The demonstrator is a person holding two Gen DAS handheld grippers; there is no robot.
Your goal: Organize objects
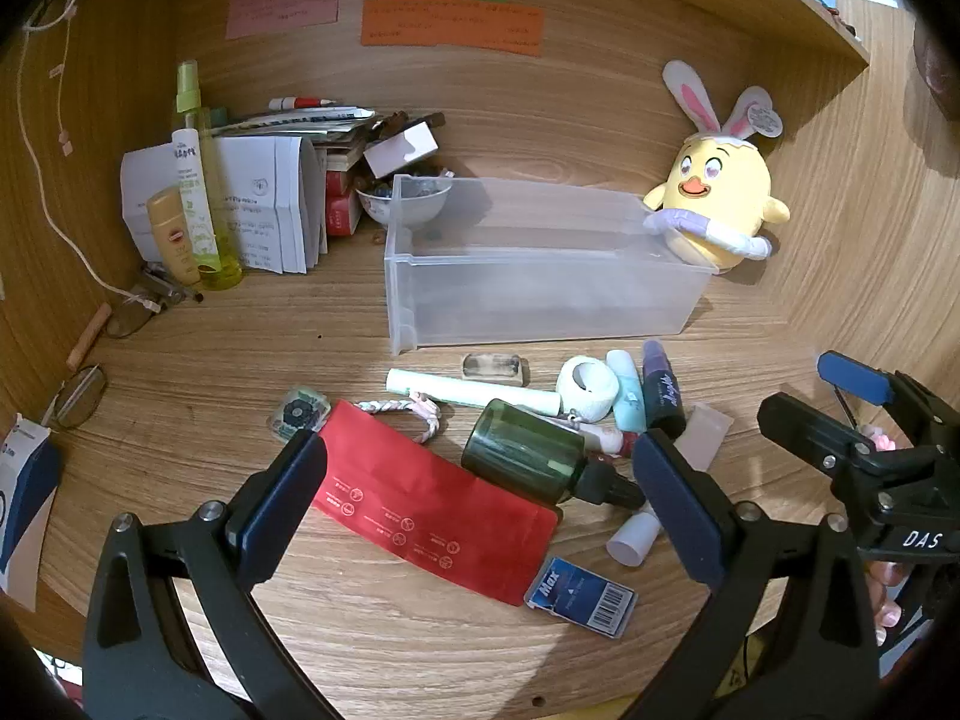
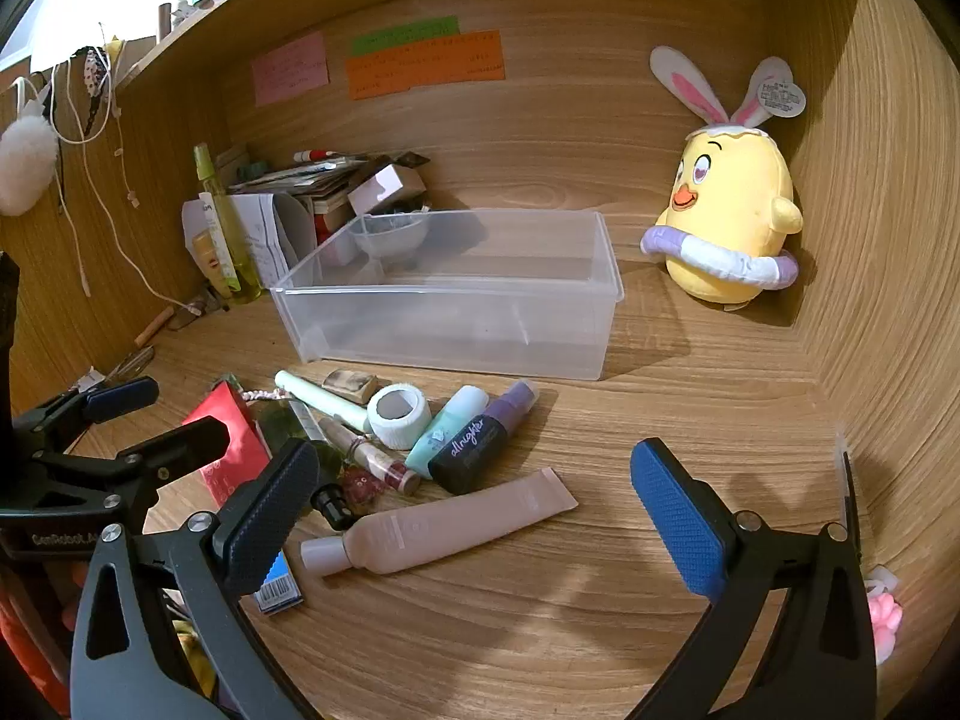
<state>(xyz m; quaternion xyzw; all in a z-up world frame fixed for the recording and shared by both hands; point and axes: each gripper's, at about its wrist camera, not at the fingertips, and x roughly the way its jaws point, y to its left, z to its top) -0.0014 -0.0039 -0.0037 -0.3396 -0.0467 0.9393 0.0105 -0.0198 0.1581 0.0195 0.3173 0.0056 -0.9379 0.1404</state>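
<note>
A clear plastic bin (image 1: 540, 294) (image 2: 456, 324) stands empty on the wooden desk. In front of it lies a loose pile: a red pouch (image 1: 432, 510), a dark green dropper bottle (image 1: 534, 456), a pale green tube (image 1: 468, 391), a white tape roll (image 1: 587, 387) (image 2: 399, 411), a teal tube (image 2: 447, 429), a purple "allnighter" bottle (image 2: 483, 438), a pink tube (image 2: 444, 531) and a blue Max box (image 1: 581, 597). My left gripper (image 1: 480, 495) is open over the pouch and green bottle. My right gripper (image 2: 474, 516) is open, with the pink tube between its fingers.
A yellow chick plush (image 1: 717, 204) (image 2: 729, 222) sits at the back right. Bottles, papers, boxes and a bowl (image 1: 405, 201) crowd the back left corner. Glasses (image 1: 78, 393) lie at the left. Coloured notes (image 1: 450, 21) hang on the back wall.
</note>
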